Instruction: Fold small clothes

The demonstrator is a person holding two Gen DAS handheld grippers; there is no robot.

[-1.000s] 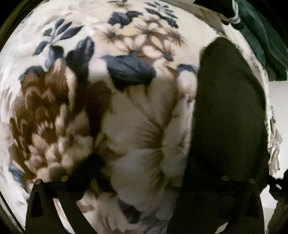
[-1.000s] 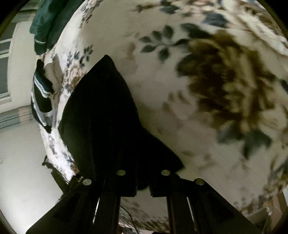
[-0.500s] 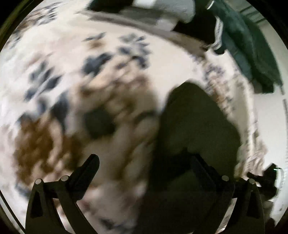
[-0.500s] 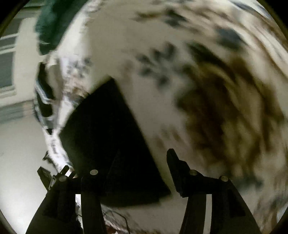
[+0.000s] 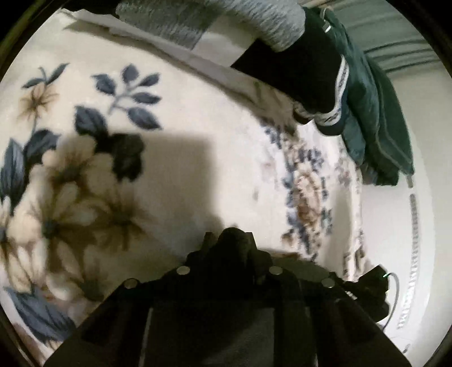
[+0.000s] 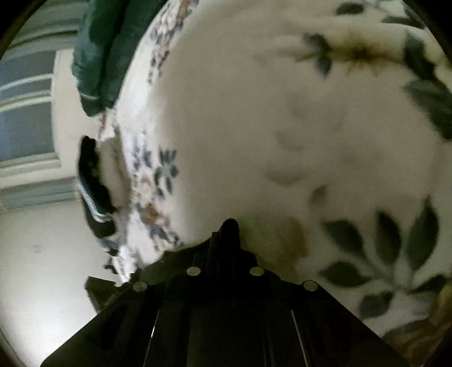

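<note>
Left tool: jaws clenched on a bunched fold of the black garment. The fabric pokes up just past the fingertips and runs back under the tool body.

Right tool: jaws pressed together, with a small dark tip of the same black garment sticking out between them. Looks pinched, but the piece in view is tiny and the shot is blurred.

Both tools are held above a floral blanket (cream, with blue leaves and brown flowers). The blanket fills the area ahead of and to the left of the left tool, and ahead of and to the right of the right tool.

Ahead and to the right of the left tool, at the blanket's far edge, is a pile: grey knit item, black piece with white stripes, dark green garment draped over the edge. The right wrist camera shows the same green garment ahead-left and the black striped piece off to the left, hanging at the blanket's edge.

Pale floor lies left of the right tool.
</note>
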